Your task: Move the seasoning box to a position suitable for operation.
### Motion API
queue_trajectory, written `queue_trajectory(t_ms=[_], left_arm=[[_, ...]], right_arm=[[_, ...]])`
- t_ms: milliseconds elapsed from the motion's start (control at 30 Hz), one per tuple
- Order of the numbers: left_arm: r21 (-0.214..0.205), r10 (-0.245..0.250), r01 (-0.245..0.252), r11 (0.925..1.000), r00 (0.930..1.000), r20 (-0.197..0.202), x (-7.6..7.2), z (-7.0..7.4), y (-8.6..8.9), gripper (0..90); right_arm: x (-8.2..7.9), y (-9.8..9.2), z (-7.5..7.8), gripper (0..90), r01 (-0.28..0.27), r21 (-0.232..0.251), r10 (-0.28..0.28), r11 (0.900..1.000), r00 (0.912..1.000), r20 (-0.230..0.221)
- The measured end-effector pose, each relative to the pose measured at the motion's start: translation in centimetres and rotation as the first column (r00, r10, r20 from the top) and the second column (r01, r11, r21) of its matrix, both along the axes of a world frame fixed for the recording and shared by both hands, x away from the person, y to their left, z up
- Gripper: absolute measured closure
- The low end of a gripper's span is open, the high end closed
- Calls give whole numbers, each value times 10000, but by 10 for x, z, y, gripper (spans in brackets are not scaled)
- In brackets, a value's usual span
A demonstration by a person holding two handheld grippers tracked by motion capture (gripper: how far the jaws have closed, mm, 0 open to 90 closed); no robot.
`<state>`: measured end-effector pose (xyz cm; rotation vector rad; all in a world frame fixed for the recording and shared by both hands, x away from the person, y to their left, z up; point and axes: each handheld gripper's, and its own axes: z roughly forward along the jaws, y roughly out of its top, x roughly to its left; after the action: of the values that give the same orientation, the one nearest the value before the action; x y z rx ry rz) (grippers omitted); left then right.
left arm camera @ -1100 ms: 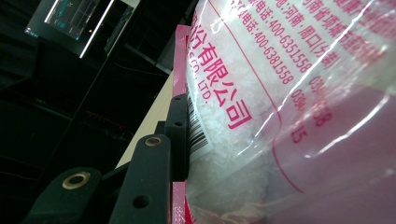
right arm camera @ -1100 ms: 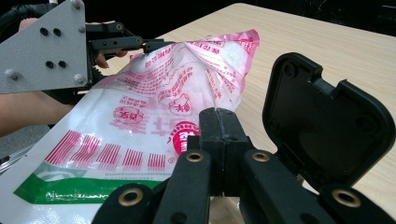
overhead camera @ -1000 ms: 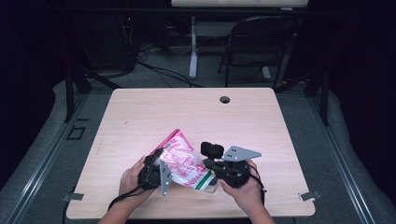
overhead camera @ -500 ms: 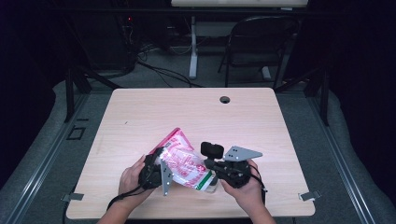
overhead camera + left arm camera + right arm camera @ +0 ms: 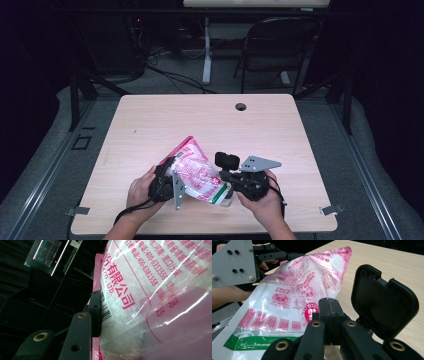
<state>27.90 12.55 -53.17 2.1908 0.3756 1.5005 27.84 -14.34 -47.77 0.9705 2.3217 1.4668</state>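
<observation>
A clear plastic bag point(image 5: 192, 172) printed in pink, with a green band at one end and white crystals inside, is held tilted above the front of the table. My left gripper point(image 5: 171, 170) is shut on its left side. One black finger point(image 5: 96, 312) presses the barcode edge of the bag point(image 5: 150, 290), which hides the other finger. My right gripper point(image 5: 225, 190) is at the bag's green end. Its jaws stand together point(image 5: 329, 302) in front of the bag point(image 5: 294, 290). I cannot tell whether any film is pinched. The left gripper point(image 5: 274, 255) and its grey plate show beyond.
The wooden table point(image 5: 200, 120) has a round cable hole point(image 5: 241, 106) near its far edge. A folding chair point(image 5: 277, 45) and floor cables lie beyond the table. A black housing point(image 5: 384, 302) on my right gripper blocks the right of that view.
</observation>
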Motion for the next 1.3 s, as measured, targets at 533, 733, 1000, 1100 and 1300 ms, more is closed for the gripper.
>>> queue_trajectory(t_ms=[533, 733, 1000, 1100, 1300], left_arm=[[292, -47, 40, 9996, 9997, 250, 3, 5, 0, 695], [445, -113, 98, 9990, 9994, 329, 4, 7, -1, 695], [675, -158, 124, 9976, 9987, 487, 5, 11, -2, 695], [767, -174, 131, 9970, 9983, 556, 6, 12, -3, 695], [830, -240, 186, 9964, 9976, 648, 7, 13, -4, 695]], right_arm=[[11, 4, 13, 900, -492, -1149, 418, 9922, 9969, -660], [13, 5, 14, 900, -684, -1384, 562, 9880, 9943, -905], [15, 5, 15, 900, -696, -1422, 550, 9874, 9930, -1044], [16, 4, 15, 900, -687, -1395, 532, 9878, 9922, -1124], [17, 2, 15, 900, -704, -1428, 534, 9872, 9914, -1195]])
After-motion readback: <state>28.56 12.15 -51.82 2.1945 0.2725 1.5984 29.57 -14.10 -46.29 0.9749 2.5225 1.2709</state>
